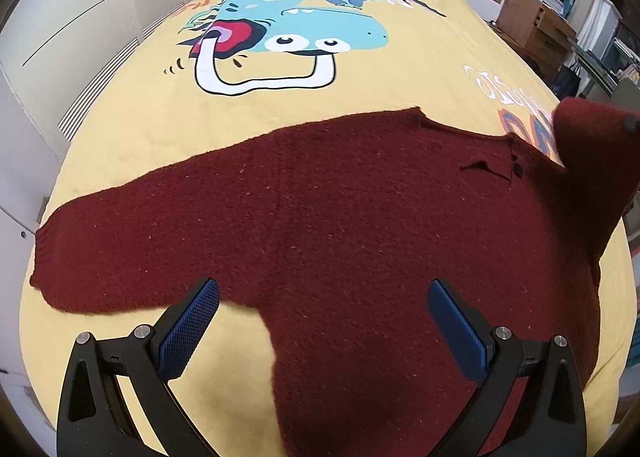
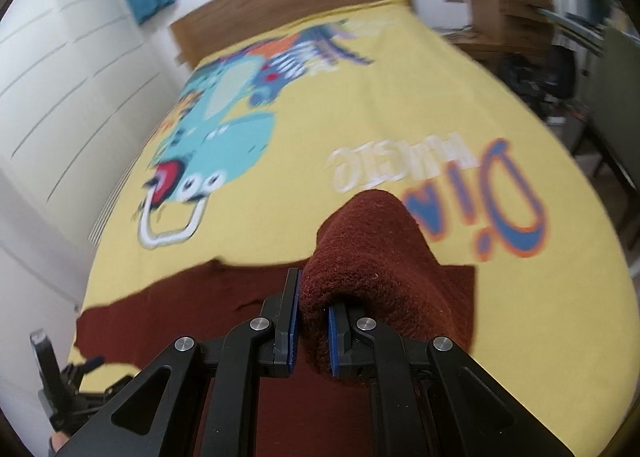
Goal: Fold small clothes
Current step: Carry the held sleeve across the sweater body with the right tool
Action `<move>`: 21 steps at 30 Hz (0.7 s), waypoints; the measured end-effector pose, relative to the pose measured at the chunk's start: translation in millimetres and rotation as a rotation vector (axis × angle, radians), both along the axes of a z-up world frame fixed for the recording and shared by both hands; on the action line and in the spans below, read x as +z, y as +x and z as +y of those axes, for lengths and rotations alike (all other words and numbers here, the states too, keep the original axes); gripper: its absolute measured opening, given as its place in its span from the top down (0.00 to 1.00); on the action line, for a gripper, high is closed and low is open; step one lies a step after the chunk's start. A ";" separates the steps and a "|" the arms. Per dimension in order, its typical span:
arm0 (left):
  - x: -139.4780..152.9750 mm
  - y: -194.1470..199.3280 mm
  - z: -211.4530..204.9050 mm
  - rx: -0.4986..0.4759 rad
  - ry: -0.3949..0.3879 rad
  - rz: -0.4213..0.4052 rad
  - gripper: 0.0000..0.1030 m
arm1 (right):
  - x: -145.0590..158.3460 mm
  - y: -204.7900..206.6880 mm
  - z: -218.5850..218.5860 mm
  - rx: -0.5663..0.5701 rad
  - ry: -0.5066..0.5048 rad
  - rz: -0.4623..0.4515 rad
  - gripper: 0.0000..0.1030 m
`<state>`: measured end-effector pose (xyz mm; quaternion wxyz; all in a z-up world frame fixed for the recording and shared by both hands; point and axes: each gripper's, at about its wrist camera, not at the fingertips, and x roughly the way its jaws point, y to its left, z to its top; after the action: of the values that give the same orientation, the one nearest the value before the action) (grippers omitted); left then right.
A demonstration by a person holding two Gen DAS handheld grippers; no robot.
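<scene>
Sweater (image 1: pixel 340 225) on bedspread (image 1: pixel 360 77), sleeve pinched by right tongs (image 2: pixel 312 333)

Left gripper (image 1: pixel 323 321): jaws wide apart, blue pads (image 1: pixel 191 327) facing each other, nothing between them. It points steeply down and hovers just above the sweater (image 1: pixel 320 217), not touching it as far as the left wrist view shows.

Right gripper (image 2: pixel 313 331): jaws clamped on a bunched fold of the sweater, knit squeezed between both pads (image 2: pixel 295 321) and bulging out past the tips. It points down and sits raised, with the pinched fabric lifted clear of the rest. Right wrist view is motion-blurred.

Left gripper also shows at the lower-left edge of the right wrist view, low and well apart from the right one.
</scene>
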<state>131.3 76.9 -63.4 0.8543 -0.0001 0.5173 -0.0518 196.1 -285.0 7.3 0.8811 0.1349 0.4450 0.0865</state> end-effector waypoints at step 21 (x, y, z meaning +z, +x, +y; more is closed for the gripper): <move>-27.1 2.5 5.8 0.017 0.022 0.088 0.01 | -157.4 -12.5 94.7 0.198 -0.136 0.362 0.52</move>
<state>133.8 82.6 -90.5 0.8309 0.0026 0.5550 -0.0391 183.6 -190.3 -150.1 0.7812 0.0442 0.6116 0.1168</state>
